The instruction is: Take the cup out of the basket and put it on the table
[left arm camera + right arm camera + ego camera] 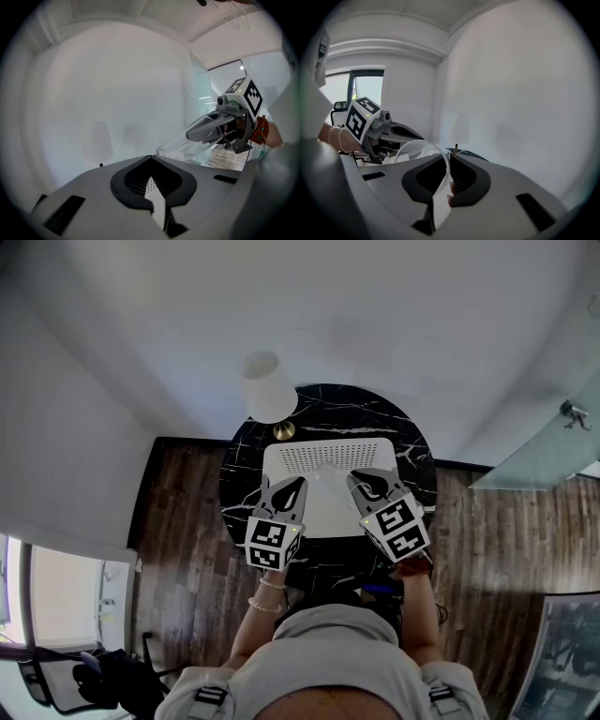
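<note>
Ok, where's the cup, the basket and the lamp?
cup (180, 147): left gripper view, on its clear side wall.
basket (300, 457): head view, on its white back wall with the little holes.
lamp (269, 385): head view, on the white shade.

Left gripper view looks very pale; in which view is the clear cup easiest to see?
Left gripper view: hazy, washed out, the lamp only a faint shape. Right gripper view: sharper, the cup shows a clear rim. Head view: strongly curved by the lens, the cup nearly lost against the white basket.
</note>
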`<state>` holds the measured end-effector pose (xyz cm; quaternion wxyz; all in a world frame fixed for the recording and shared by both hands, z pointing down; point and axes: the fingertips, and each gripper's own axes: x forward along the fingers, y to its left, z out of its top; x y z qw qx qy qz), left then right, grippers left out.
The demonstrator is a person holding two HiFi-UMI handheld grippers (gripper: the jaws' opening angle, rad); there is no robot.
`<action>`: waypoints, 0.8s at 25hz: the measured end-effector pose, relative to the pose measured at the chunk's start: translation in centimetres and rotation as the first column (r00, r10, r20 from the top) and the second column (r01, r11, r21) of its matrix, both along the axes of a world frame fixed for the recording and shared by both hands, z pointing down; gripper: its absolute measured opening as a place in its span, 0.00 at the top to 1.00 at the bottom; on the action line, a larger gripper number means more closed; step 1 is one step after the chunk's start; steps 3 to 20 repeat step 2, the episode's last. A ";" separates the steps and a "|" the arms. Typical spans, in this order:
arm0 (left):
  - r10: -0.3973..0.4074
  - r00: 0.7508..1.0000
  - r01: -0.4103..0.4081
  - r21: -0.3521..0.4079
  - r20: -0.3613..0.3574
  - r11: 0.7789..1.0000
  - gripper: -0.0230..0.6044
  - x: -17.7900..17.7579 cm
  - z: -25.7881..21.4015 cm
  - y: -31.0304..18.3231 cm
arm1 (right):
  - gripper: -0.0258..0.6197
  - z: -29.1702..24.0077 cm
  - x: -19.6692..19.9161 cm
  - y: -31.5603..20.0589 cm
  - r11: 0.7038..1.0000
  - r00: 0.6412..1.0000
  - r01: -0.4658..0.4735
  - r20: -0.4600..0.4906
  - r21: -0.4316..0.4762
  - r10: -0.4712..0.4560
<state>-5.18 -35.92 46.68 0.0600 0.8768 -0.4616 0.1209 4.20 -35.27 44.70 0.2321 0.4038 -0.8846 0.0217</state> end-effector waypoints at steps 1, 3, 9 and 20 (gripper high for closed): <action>0.000 1.000 0.000 0.000 -0.001 1.000 0.96 0.0 0.0 0.0 | 0.92 0.0 0.0 0.0 1.000 1.000 0.000 -0.001 -0.001 0.000; 0.000 1.000 0.000 0.000 -0.001 1.000 0.96 0.0 0.0 0.1 | 0.92 0.1 0.0 0.1 1.000 1.000 0.001 -0.002 -0.002 -0.001; 0.000 1.000 0.000 0.000 -0.001 1.000 0.96 0.0 0.0 0.1 | 0.92 0.1 0.0 0.1 1.000 1.000 0.001 -0.002 -0.002 -0.001; 0.000 1.000 0.000 0.000 -0.001 1.000 0.96 0.0 0.0 0.1 | 0.92 0.1 0.0 0.1 1.000 1.000 0.001 -0.002 -0.002 -0.001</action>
